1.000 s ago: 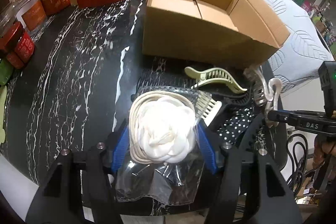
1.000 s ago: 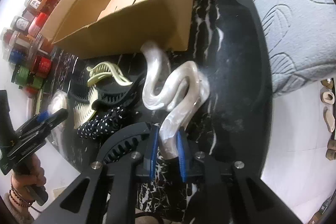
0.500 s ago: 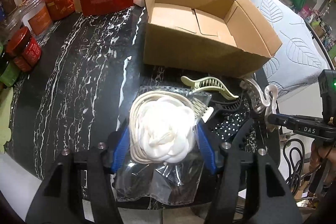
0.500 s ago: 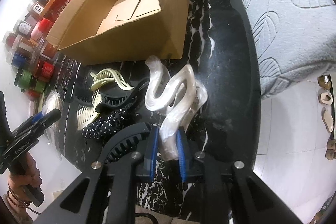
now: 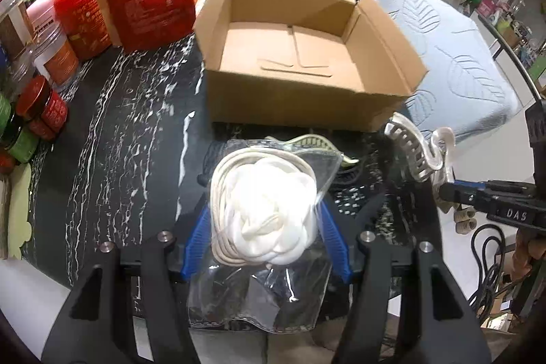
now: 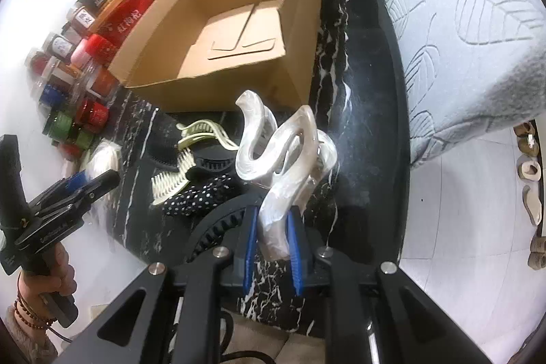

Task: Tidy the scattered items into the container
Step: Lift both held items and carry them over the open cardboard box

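Note:
My left gripper [image 5: 264,227] is shut on a clear bag holding a white flower hair tie [image 5: 269,210], lifted above the black marble table. My right gripper [image 6: 273,227] is shut on a pearly white wavy hair claw [image 6: 283,149], also lifted; the claw also shows at the right of the left wrist view [image 5: 419,156]. The open cardboard box [image 5: 300,57] stands just beyond, empty inside; it also shows in the right wrist view [image 6: 235,33]. On the table lie a pale green claw clip [image 6: 201,133], a cream comb clip [image 6: 170,183], a black clip [image 6: 211,162] and a dotted black clip [image 6: 201,193].
Red jars and pouches [image 5: 68,12] line the table's far left. A red goji pouch [image 5: 157,2] stands left of the box. A pale leaf-patterned cushion [image 5: 454,57] lies right of the table. The table's near edge [image 6: 307,306] is just below my right gripper.
Both grippers have risen with their items, so the box's inside now shows. The pearly claw has come up off the table toward the box.

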Demonstrator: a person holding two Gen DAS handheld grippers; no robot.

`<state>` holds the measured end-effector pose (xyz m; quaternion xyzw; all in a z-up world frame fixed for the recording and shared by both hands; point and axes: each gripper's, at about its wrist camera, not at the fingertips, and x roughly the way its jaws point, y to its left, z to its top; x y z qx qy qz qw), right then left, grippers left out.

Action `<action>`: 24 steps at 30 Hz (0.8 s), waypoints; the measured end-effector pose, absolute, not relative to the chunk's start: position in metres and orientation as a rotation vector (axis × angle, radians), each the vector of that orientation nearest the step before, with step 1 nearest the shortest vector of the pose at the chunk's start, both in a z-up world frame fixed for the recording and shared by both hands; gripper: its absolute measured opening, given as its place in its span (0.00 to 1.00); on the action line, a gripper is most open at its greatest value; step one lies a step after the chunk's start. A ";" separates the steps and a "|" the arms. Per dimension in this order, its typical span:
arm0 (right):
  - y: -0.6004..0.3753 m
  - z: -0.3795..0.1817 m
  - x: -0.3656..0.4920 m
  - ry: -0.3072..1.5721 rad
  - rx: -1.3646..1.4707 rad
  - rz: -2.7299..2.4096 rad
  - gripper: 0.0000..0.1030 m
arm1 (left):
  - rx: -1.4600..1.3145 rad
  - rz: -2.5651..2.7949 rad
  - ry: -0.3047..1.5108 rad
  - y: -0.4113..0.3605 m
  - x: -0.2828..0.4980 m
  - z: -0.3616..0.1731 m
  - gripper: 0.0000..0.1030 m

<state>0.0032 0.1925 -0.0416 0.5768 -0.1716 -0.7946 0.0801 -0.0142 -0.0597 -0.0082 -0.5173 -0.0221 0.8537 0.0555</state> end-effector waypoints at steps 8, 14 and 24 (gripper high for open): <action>0.185 -0.014 0.014 -0.491 1.665 -2.388 0.16 | -1.500 2.622 -0.050 -0.049 -0.018 0.015 0.57; 0.175 0.012 0.014 -0.422 1.571 -2.422 0.16 | -1.424 2.665 -0.089 -0.048 -0.041 0.038 0.57; 0.163 0.046 -0.021 -0.411 1.438 -2.467 0.16 | -1.357 2.695 0.001 -0.038 -0.088 0.061 0.57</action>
